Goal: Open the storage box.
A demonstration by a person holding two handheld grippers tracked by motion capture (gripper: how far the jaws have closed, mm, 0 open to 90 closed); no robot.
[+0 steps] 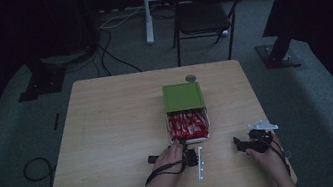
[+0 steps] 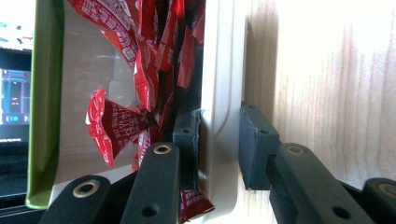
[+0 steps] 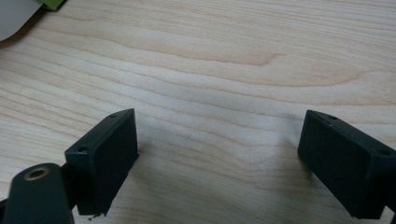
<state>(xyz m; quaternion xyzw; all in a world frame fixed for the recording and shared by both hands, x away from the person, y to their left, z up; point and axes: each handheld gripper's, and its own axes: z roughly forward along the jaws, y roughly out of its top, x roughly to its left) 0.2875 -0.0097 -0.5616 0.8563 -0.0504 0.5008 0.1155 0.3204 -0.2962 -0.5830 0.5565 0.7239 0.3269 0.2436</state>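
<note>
High view: a pale wood counter (image 1: 110, 133) stands on grey carpet in a dim room, with dark curtains behind, a black folding chair (image 1: 204, 9) at 12 o'clock, a white desk leg (image 1: 146, 10) at 11 and cables (image 1: 112, 51) trailing across the floor. A small grey disc (image 1: 191, 77) lies near the counter's far edge. Just before it, right of centre, sits the box (image 1: 183, 96), its green lid slid back so that red packets (image 1: 188, 124) show in the white tray at its near end. The left hand-held gripper (image 1: 181, 144) is at the tray's near-left corner, at 6 o'clock from the box. Left gripper view: its jaws are clenched across the tray's white wall (image 2: 223, 93), one pad inside among the packets (image 2: 116, 126), one outside over bare wood. The right hand-held gripper (image 1: 243, 144) rests at 4 o'clock from the box, well apart from it. Right gripper view: its jaws stand wide and released over plain grain (image 3: 219, 70), nothing between them.
</note>
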